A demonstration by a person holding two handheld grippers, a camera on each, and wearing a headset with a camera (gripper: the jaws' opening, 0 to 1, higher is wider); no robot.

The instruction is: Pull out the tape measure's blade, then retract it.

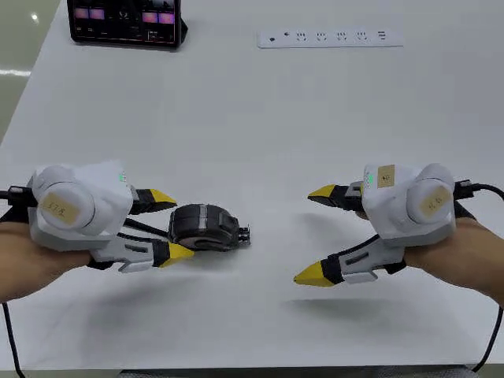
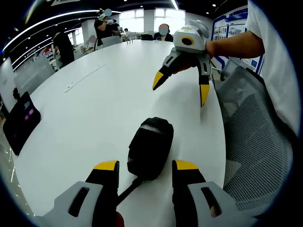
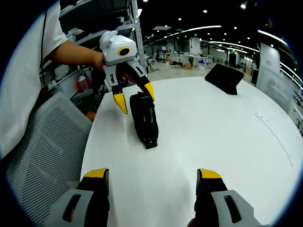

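Head view: tape (image 1: 203, 227) on table, blade not yet drawn

**Item.** Black tape, lying on its side on the white table (image 1: 236, 118), near the front edge and on the person's left. Its hook (image 1: 246, 234) points toward the right gripper, and no blade shows past the case. In the left gripper view a dark strap (image 2: 127, 190) trails from the case's rear toward the jaws.

**Left gripper** (image 1: 173, 224). Jaws apart, one on each side of the case's rear end. The left gripper view shows a gap on both sides, so the case is flanked and not clamped.

**Right gripper** (image 1: 313, 234). Jaws wide apart and holding nothing. It sits well apart from the hook, tips aimed toward it.

**Step in hand (judgement).** Securing the case comes before any pull.
- Close the left jaws squarely on the case's flat sides, keeping the strap out of the pinch.
- Hold the case down against the table.
- Bring the right gripper low and in line with the hook, then nip the hook alone, not the case mouth.
- Draw straight along the case's long axis; an angled pull is likely to twist the case out of the left jaws.

**Surroundings.** A strip (image 1: 331, 37) and a dark tablet (image 1: 126, 20) lie at the table's far edge, well clear of the work.
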